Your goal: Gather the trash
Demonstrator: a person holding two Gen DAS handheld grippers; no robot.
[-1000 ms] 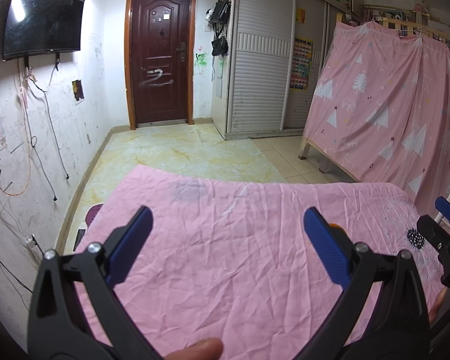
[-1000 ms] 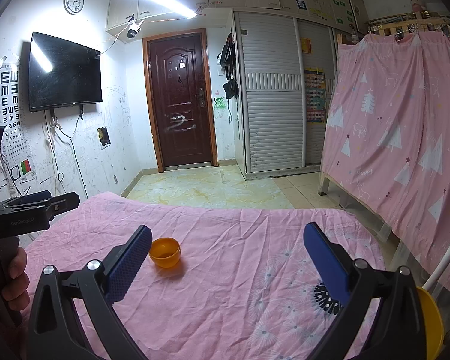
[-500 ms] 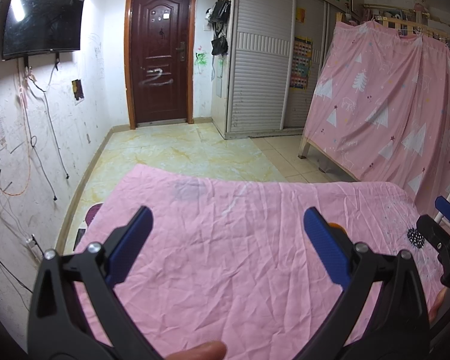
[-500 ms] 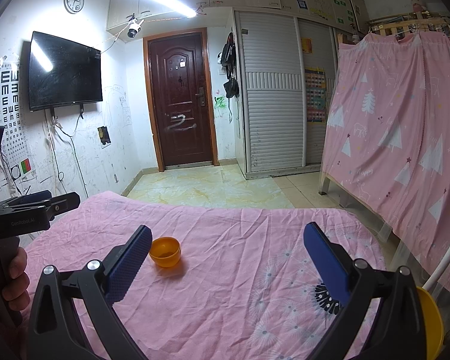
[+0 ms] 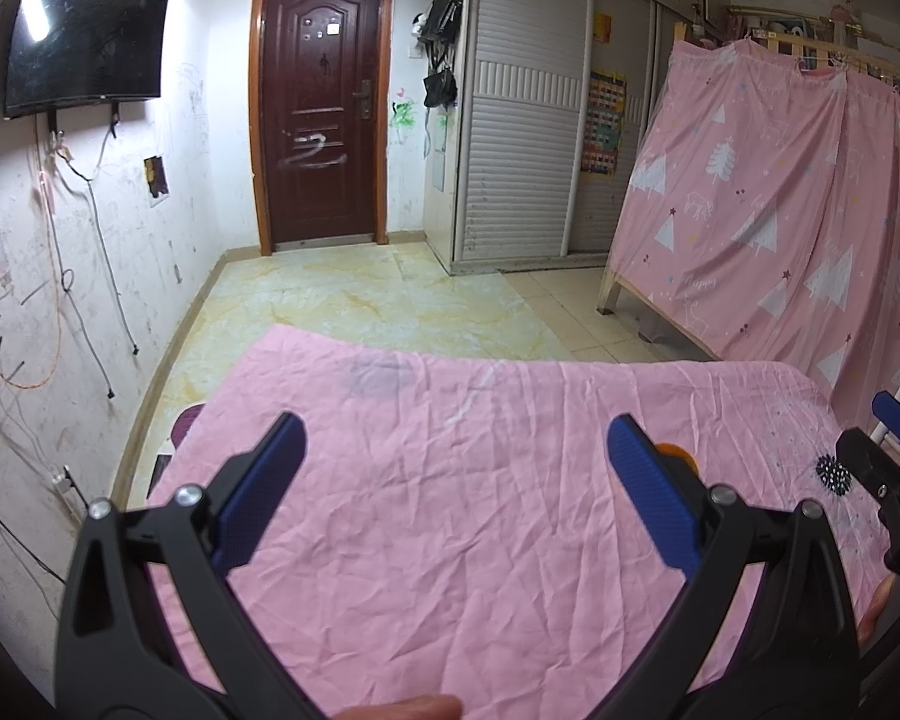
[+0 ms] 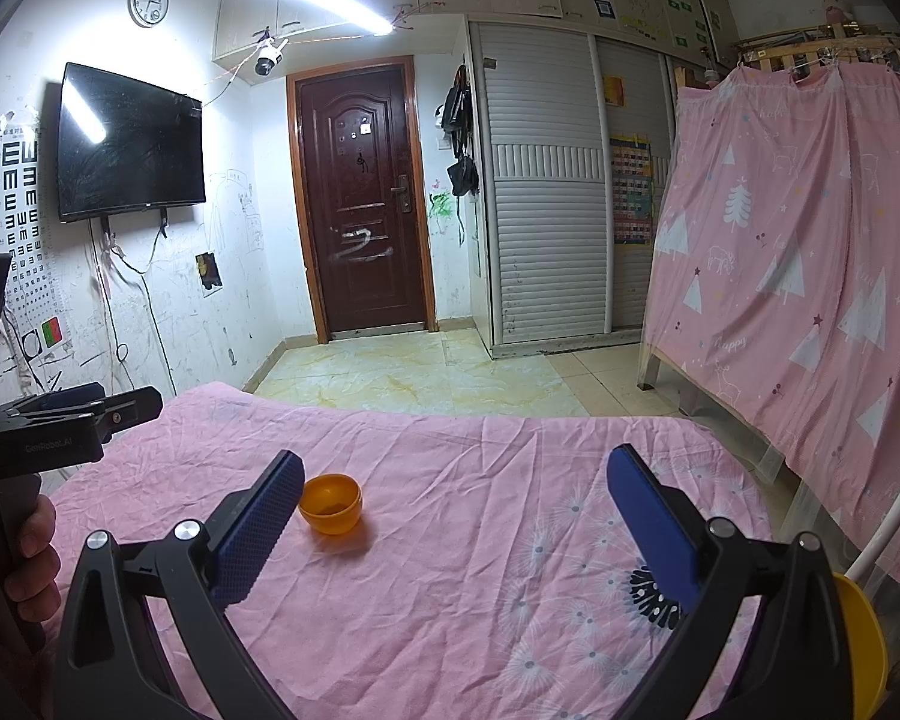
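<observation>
Grippers idle over pink cloth [image 6: 450, 540], both spread wide, nothing held.
Cloth covers the whole work surface, wrinkled and mostly bare. Left gripper [image 5: 456, 480] hovers level over its bare left part; right gripper [image 6: 456, 510] likewise, pointed at the door. Orange bowl [image 6: 330, 504] sits upright on the cloth, just beside the right gripper's left finger [image 6: 258, 531], probably the trash container or the first pick. Yellow bowl [image 6: 864, 642] at the lower right edge, mostly hidden. No loose trash visible.
</observation>
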